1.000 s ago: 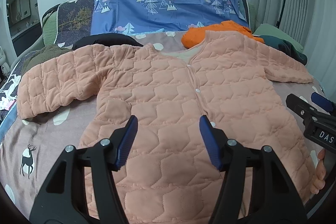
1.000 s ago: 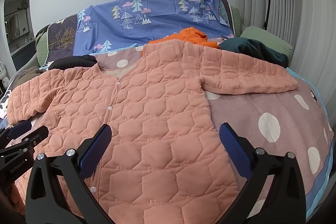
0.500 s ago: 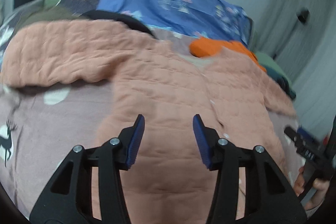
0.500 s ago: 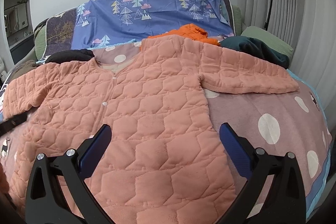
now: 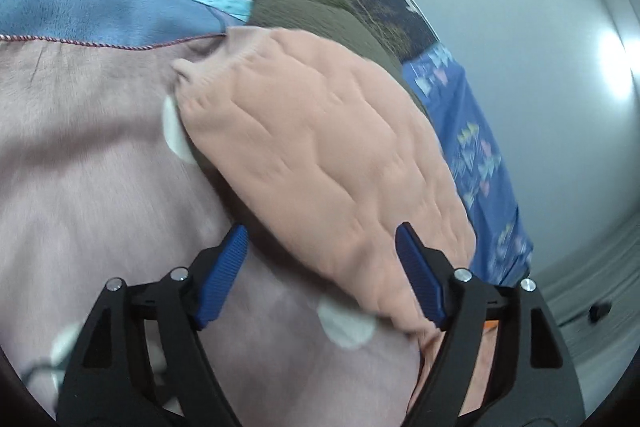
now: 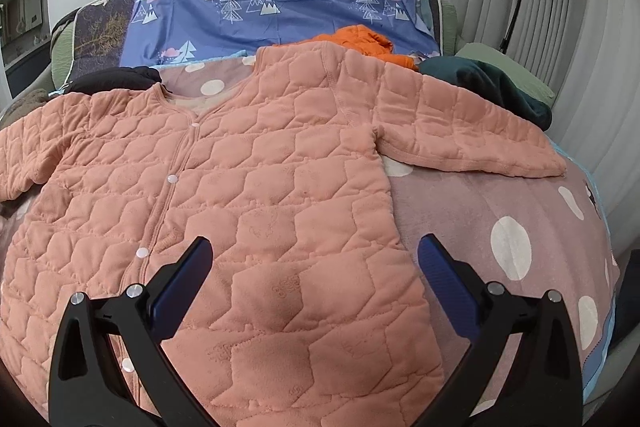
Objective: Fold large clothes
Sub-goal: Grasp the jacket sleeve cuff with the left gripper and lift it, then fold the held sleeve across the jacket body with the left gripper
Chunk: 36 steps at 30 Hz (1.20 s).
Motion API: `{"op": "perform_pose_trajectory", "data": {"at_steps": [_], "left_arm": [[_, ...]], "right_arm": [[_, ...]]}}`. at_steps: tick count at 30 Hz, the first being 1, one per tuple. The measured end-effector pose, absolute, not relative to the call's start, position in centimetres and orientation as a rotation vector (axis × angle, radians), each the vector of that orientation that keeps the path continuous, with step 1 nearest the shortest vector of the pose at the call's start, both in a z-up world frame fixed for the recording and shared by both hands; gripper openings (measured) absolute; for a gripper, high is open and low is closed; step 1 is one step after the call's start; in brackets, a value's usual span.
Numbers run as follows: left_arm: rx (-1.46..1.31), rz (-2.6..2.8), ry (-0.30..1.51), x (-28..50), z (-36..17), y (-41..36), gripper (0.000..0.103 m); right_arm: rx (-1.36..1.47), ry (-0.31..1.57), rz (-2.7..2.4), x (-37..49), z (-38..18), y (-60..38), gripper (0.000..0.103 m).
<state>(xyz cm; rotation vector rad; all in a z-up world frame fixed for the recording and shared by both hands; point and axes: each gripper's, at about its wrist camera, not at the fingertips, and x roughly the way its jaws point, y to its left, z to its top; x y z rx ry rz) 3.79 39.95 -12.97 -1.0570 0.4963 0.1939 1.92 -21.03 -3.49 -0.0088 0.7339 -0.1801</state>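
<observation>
Blue-padded jaws of the left tool [image 5: 320, 267] stood apart, empty, straddling the near part of the jacket's left sleeve [image 5: 320, 147]. The right tool [image 6: 312, 279], also spread, hovered over the hem. The peach quilted jacket [image 6: 248, 187] lay flat, unfolded, on the bed [image 6: 480, 211]. Judged step: approach; next, clamp the sleeve and fold inward.

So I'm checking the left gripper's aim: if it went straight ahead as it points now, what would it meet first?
Most likely the peach quilted jacket sleeve, which lies right ahead of the open left gripper. Blur hides how close.
</observation>
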Motion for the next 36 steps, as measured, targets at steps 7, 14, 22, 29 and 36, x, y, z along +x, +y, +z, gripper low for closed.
{"op": "perform_pose_trajectory", "data": {"at_steps": [7,14,22,29,36], "left_arm": [[-1.354,0.102,0.297,4.0,-15.3,44.5,0.033],[-1.058,0.087,0.25,2.7,-7.7,42.0,0.009],[-0.562,-0.211,0.187,6.4,9.2,26.1,0.009],[-0.22,-0.516,0.385,14.3,11.1,3.3,0.01],[-0.058,-0.645,0.637,15.9,3.7,-10.3,0.055]], "right_arm": [[-0.038,0.745,-0.189,2.6,-3.9,-20.6,0.102],[-0.018,0.712,-0.152,2.7,-3.4,-20.8,0.102],[0.053,0.68,-0.129,2.2,-3.0,-22.2,0.102],[0.132,0.685,-0.198,0.9,-3.7,-26.3,0.102],[0.215,0.717,-0.239,-0.5,-4.3,-31.0,0.102]]}}
